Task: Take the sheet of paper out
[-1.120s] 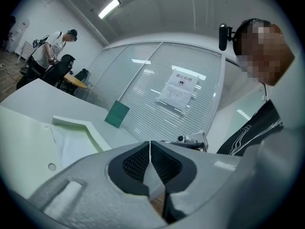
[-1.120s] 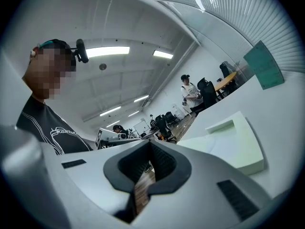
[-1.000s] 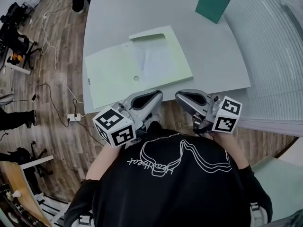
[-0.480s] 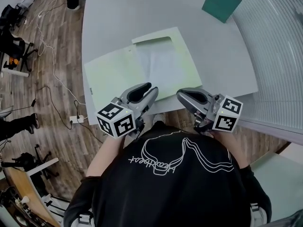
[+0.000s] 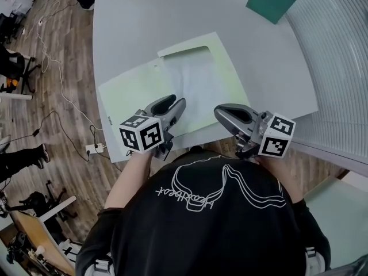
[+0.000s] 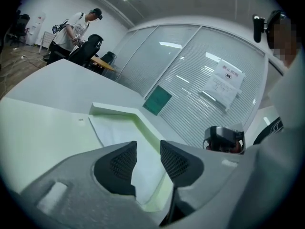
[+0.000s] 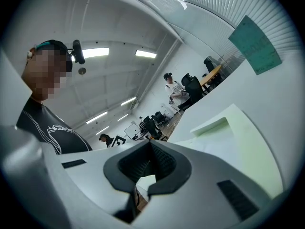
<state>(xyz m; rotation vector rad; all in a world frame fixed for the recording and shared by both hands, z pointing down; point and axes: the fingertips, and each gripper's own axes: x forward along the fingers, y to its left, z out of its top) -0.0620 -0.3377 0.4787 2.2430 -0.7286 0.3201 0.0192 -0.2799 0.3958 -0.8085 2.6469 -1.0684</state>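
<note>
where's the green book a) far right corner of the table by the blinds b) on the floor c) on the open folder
a: the green book lies at the far right corner of the table, by the blinds, apart from the pale green folder.

Left gripper (image 6: 148, 154) has just been opening its empty jaws; right gripper (image 7: 150, 149) is closed.

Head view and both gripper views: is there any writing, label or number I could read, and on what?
"Heartbeat", seemingly, in upside-down script: shirt.
Wall notice: too small to read.
Marker cube: square patterns, no letters.
Green book: no print shows.
</note>
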